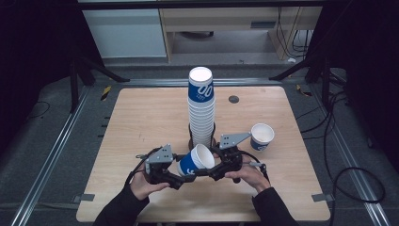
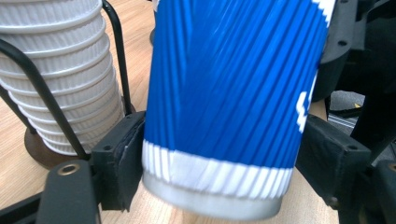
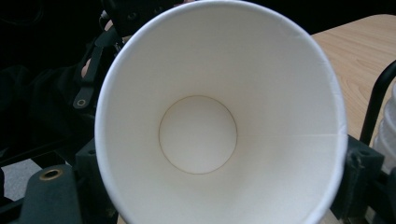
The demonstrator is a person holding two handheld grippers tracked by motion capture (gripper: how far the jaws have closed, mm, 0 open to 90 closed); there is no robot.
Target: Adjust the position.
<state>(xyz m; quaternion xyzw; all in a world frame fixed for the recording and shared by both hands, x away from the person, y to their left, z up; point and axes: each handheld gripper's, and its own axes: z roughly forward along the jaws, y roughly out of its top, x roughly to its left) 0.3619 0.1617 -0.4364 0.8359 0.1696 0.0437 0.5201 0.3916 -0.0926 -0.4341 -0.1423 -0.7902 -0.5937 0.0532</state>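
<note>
Lying empty between both grippers: blue cup [image 1: 196,161].

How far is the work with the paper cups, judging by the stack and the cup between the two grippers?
Done, it seems: a tall stack of cups stands upside down in its holder. In hand: one blue cup is tilted between the left gripper, at its base, and the right gripper, clamped at its rim. Remaining: a loose cup waits upright on the table.
</note>
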